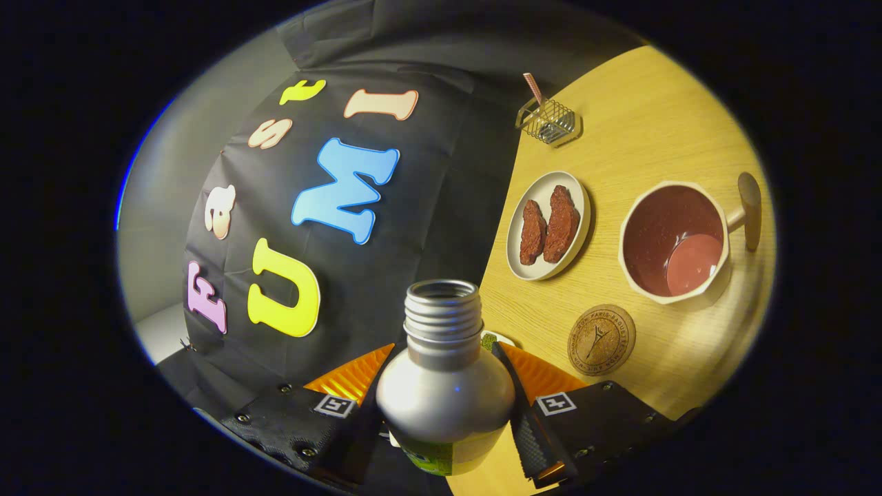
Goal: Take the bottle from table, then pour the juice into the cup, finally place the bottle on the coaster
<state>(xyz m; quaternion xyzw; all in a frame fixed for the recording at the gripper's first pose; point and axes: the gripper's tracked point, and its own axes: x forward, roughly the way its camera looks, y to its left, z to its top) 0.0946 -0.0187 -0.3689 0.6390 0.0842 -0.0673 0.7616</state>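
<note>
Claw (pixel 444 413) at bottom centre of the frame, both fingers pressed against the shoulders of the bottle (pixel 444 393); it grips the bottle firmly. Bottle is silver, uncapped, threaded neck pointing up toward the centre of the frame. The whole view is rolled, the wooden surface (pixel 654 131) running up the right side, which suggests the bottle is lifted and being tipped toward the cup.

Cup (pixel 674 241) at right of frame: cream outside, dark red inside, wooden handle on its far side. Some liquid appears to lie in its bottom, though this may be just the cup's floor; cannot tell. Mouth of bottle is well apart from the cup, so pouring likely not under way at this instant.

Coaster (pixel 601 340), round, cork-like, lies bare just below the cup, kept free for the bottle's final rest.

Count: one bottle, one cup, one coaster, one plate (pixel 582 213) bearing two brown food pieces (pixel 549 225), one small wire basket (pixel 548 122) at upper right.
</note>
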